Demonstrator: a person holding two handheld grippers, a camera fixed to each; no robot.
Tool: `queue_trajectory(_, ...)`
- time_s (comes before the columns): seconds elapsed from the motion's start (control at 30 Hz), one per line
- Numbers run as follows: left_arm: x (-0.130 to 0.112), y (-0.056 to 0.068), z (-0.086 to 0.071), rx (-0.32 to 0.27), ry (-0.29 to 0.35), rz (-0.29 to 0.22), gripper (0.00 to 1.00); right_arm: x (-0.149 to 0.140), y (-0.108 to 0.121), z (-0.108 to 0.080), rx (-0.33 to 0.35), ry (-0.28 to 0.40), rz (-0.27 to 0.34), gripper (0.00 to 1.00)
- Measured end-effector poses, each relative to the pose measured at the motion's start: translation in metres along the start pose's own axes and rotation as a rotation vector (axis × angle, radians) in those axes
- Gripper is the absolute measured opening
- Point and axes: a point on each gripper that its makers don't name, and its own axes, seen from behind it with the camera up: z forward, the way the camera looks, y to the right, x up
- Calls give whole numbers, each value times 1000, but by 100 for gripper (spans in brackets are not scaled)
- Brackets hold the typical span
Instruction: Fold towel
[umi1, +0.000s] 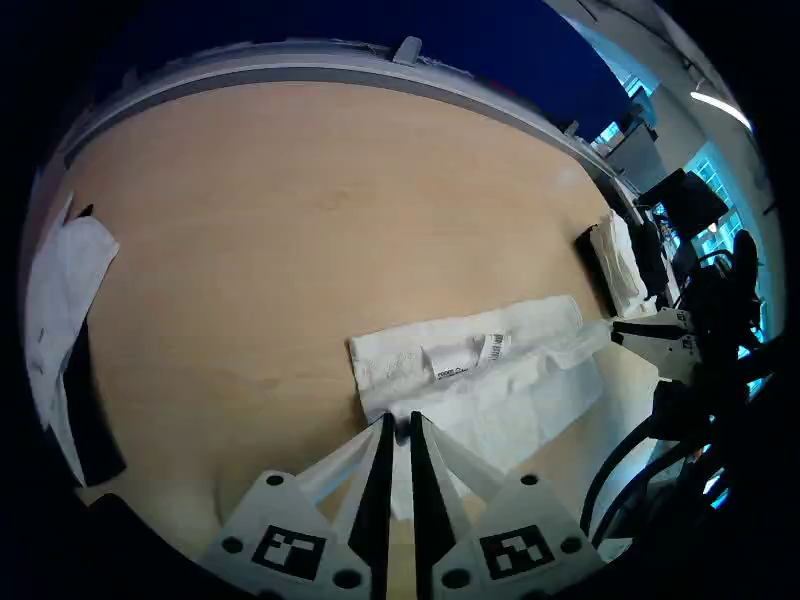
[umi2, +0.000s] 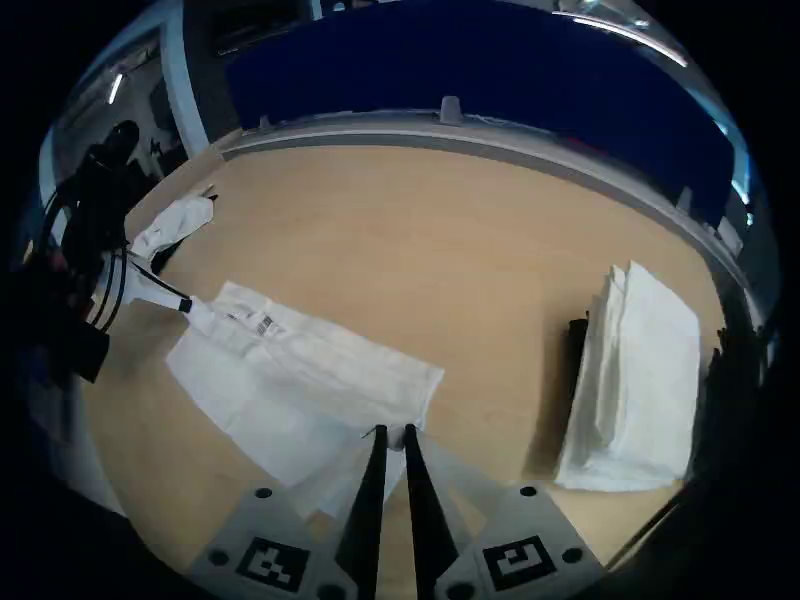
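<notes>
Both views ride low over the table (umi1: 250, 250), close to the towel (umi1: 480, 372) (their shared ground), facing each other from opposite ends.

no legible text; towel (umi1: 540, 390) tag (umi1: 452, 360) print, barcode too small.

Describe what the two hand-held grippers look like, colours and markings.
Left hand-held gripper: two white wedge-shaped fingers with black inner pads, each base carrying a black-and-white square marker and round holes. Right hand-held gripper: the same build. Black cables loop near it in the left gripper view.
</notes>
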Motion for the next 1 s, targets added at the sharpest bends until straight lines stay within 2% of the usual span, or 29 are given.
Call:
queue_trajectory(0.03, 1, -1, 1, -1, 3, -5, 15, 0, 0, 2, -3, -1, 0, 14)
queue_trajectory(0.17, 6, -7, 2, 3, 7, -11, 35, 1, 2, 6, -14, -2, 0, 18)
queue_trajectory(0.2, 7, -9, 2, 7, 7, -10, 37, 1, 3, 7, -18, -1, 0, 19)
queue_trajectory(0.3, 9, -14, 2, 25, 12, 1, 48, 2, 6, 9, -33, 2, 3, 29)
queue_trajectory(0.37, 11, -17, 2, 36, 17, 8, 52, 3, 9, 10, -44, 3, 3, 35)
queue_trajectory(0.43, 12, -18, 1, 41, 20, 13, 67, 4, 11, 11, -58, 7, 0, 40)
queue_trajectory(0.47, 12, -18, 1, 42, 21, 14, 71, 4, 13, 11, -65, 9, -2, 42)
queue_trajectory(0.57, 13, -17, -1, 37, 30, 16, 82, 8, 15, 10, -80, 21, -7, 64)
queue_trajectory(0.6, 14, -16, -2, 37, 34, 16, 84, 8, 16, 10, -83, 25, -8, 71)
queue_trajectory(0.67, 15, -17, -3, 38, 43, 14, 86, 10, 17, 9, -89, 33, -7, 92)
queue_trajectory(0.73, 16, -18, -4, 41, 48, 14, 87, 11, 17, 8, -93, 38, -6, 100)
queue_trajectory(1.0, 15, -20, -8, 48, 55, 17, 87, 15, 16, 6, -93, 48, -9, 100)
